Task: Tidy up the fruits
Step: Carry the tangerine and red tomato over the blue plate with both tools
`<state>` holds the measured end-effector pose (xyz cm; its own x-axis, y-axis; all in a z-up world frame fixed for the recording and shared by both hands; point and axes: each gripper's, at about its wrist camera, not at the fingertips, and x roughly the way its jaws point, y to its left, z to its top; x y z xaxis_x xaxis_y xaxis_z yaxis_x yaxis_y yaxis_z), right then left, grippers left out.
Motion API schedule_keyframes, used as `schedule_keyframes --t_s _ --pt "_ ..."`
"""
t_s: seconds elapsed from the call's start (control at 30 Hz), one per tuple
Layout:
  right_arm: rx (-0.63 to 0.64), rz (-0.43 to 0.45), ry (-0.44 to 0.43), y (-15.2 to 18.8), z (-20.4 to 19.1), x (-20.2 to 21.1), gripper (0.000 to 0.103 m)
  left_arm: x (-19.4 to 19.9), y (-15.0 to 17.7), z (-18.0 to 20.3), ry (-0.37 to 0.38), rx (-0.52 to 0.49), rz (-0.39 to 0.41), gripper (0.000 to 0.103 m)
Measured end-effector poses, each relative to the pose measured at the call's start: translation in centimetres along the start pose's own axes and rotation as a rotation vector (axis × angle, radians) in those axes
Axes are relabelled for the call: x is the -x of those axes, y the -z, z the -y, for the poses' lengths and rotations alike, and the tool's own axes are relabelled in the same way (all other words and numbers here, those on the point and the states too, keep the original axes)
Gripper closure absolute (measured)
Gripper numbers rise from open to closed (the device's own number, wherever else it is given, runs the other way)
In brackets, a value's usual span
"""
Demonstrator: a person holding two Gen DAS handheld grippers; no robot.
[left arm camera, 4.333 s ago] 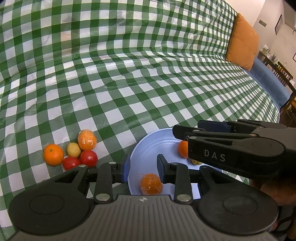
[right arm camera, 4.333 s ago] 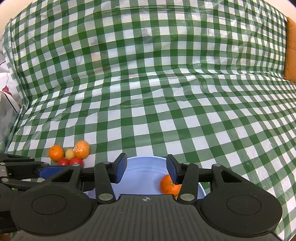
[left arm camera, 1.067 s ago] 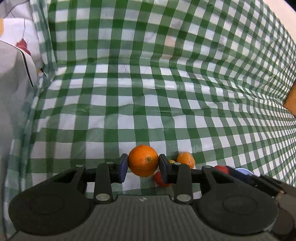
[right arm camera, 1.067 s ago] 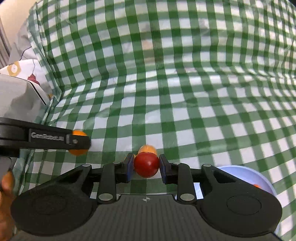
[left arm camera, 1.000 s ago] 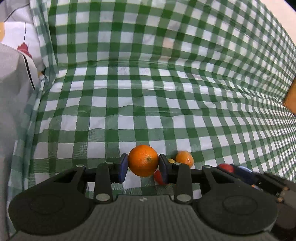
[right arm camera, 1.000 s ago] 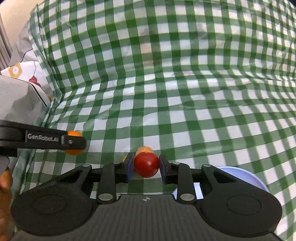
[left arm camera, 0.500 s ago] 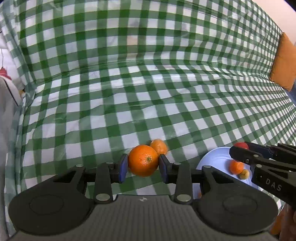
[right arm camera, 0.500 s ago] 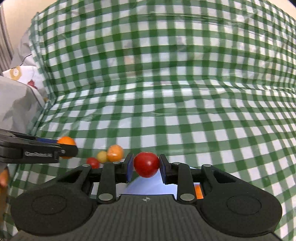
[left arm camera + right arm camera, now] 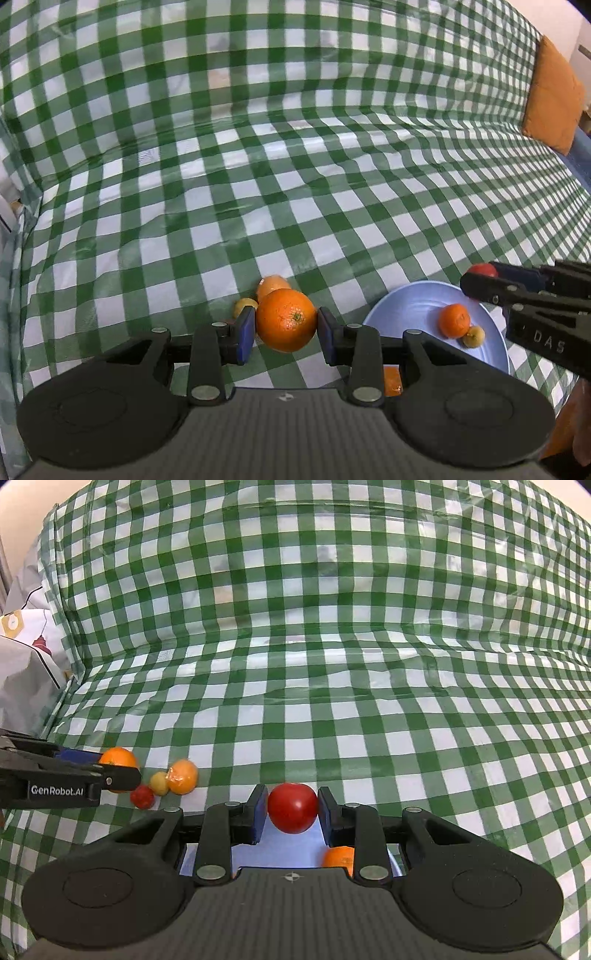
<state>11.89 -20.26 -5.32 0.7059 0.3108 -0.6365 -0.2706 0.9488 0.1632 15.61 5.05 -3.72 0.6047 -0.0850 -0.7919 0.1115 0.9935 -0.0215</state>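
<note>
My left gripper (image 9: 286, 325) is shut on an orange (image 9: 286, 319) and holds it above the green checked cloth, left of the blue plate (image 9: 410, 302). My right gripper (image 9: 292, 808) is shut on a red tomato (image 9: 292, 807) over the plate's (image 9: 284, 849) far rim. The plate holds a small orange (image 9: 454, 320), a small yellow fruit (image 9: 474, 336) and another orange piece (image 9: 391, 380). On the cloth lie a wrapped orange (image 9: 183, 771), a yellow fruit (image 9: 159, 782) and a red tomato (image 9: 142, 796).
The green checked cloth (image 9: 258, 147) covers the whole surface and rises at the back. An orange cushion (image 9: 552, 99) stands at the far right. A grey patterned fabric (image 9: 22, 664) lies at the left edge.
Both grippers closed on fruit in the pile, lifted it and moved right. The right gripper's tomato now hangs over the plate; the left gripper's orange is closer to the plate.
</note>
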Motion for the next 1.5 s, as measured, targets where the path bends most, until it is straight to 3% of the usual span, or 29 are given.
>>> schedule_keyframes --t_s 0.77,1.5 --pt "-0.017 -0.021 0.028 0.8 3.2 -0.3 0.072 -1.7 0.5 4.1 0.012 -0.099 -0.025 0.064" --pt "-0.022 -0.034 0.032 0.9 3.4 -0.3 0.072 -2.1 0.5 4.4 0.005 -0.103 -0.034 0.064"
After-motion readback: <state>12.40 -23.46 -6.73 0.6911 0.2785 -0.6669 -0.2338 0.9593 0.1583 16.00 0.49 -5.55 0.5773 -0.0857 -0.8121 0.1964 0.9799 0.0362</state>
